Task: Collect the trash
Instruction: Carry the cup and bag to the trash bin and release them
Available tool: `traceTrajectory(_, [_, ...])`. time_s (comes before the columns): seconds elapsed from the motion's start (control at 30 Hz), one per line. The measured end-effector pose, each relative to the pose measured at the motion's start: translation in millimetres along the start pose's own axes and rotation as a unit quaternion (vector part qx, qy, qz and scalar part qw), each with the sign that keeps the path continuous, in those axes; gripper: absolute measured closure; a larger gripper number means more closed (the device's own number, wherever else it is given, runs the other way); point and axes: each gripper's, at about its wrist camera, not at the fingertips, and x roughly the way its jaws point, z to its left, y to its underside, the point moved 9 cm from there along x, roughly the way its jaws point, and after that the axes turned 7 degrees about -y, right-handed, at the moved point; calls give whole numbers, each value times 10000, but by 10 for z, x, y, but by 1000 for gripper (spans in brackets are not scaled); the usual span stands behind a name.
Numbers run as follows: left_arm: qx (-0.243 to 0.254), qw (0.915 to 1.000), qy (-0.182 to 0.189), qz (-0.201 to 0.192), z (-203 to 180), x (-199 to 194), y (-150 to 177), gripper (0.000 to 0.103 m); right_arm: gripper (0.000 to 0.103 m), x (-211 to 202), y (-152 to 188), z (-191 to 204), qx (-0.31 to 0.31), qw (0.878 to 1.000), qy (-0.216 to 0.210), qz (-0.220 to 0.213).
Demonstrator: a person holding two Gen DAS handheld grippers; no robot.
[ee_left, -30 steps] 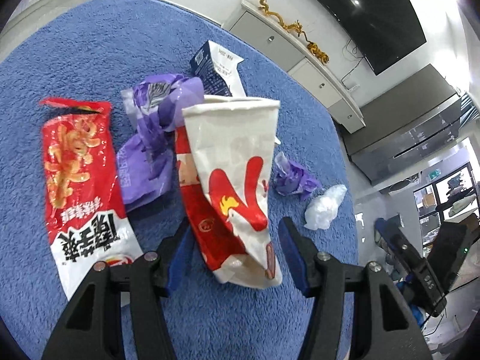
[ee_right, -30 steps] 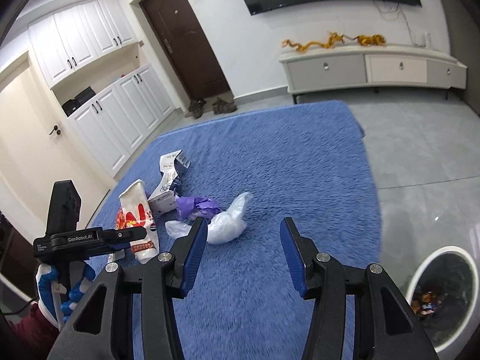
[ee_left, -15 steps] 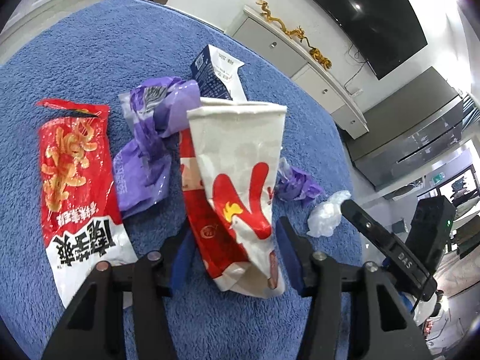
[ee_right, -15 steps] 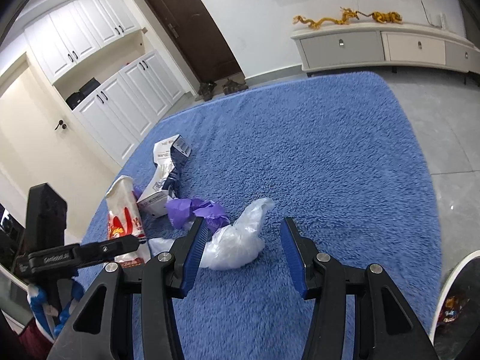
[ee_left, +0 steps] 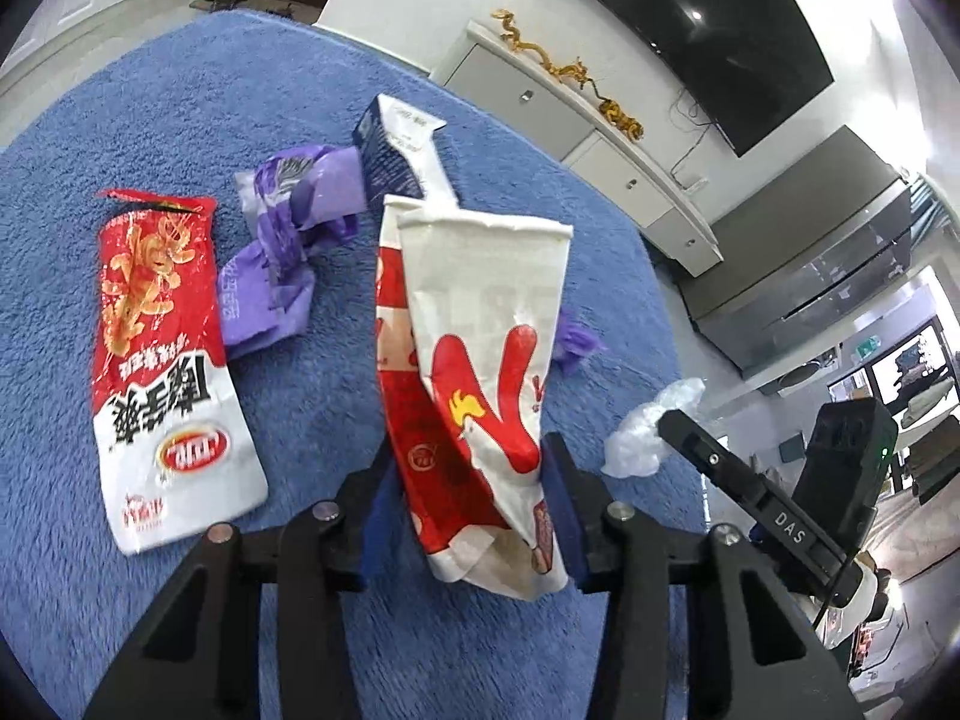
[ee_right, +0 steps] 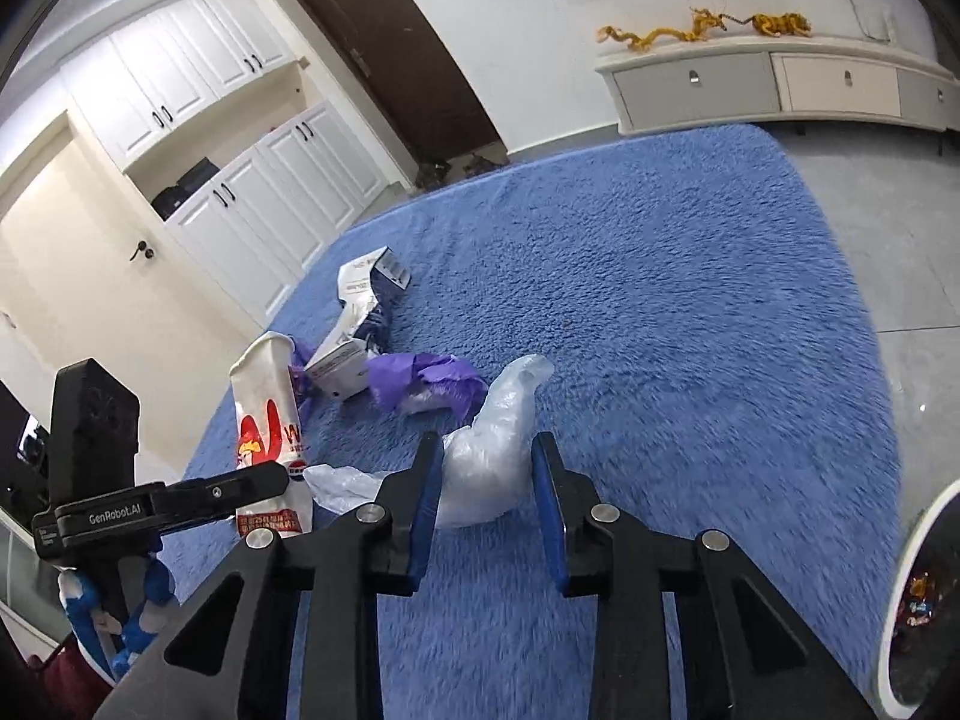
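Trash lies on a blue rug [ee_left: 180, 90]. My left gripper [ee_left: 468, 498] is shut on a crushed red and white paper cup [ee_left: 480, 360] and holds it tilted above the rug; the cup also shows in the right wrist view [ee_right: 270, 420]. My right gripper [ee_right: 487, 480] has its jaws around a crumpled clear plastic bag [ee_right: 492, 450], closing in on both sides; I cannot tell whether the pads touch it. The bag also shows in the left wrist view [ee_left: 648, 432].
A red and white snack bag [ee_left: 156, 360], purple wrappers [ee_left: 282, 252] [ee_right: 426, 384] and a torn blue and white carton [ee_left: 396, 150] [ee_right: 360, 312] lie on the rug. A white bin [ee_right: 912, 600] with trash inside stands at the right. A cabinet [ee_right: 780, 84] lines the far wall.
My left gripper closed on the paper cup and lifted it. My right gripper moved forward and down until the clear plastic bag sat between its jaws, which narrowed.
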Motion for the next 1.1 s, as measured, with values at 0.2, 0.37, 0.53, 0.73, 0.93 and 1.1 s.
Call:
traceTrajectory(0.2, [260,9995,86,-141,-211,-280,142,61,74,-557,105,-81,113,9991,131,-380])
traceTrajectory(0.37, [775,9967,220,-86,-703,-370,272,61,74,-1124,194,-303,291,9954,383,-824])
traceTrajectory(0.53, [1466,9879,429,256,-1416,-158,490,61,73,-1782,374,-786,628,9853,927,-1290])
traceTrajectory(0.73, [2138,9709,726,797,-2263,232,897,61,73,-2558,695,-1616,1304,9598,1773,-1741])
traceTrajectory(0.93, [2761,9501,826,1189,-3077,681,1306,60,73,-3046,1002,-2321,1856,9291,2570,-1906])
traceTrajectory(1.1, [3117,9355,866,1419,-3691,1100,1545,59,71,-3073,1102,-2718,2109,9164,2862,-1840])
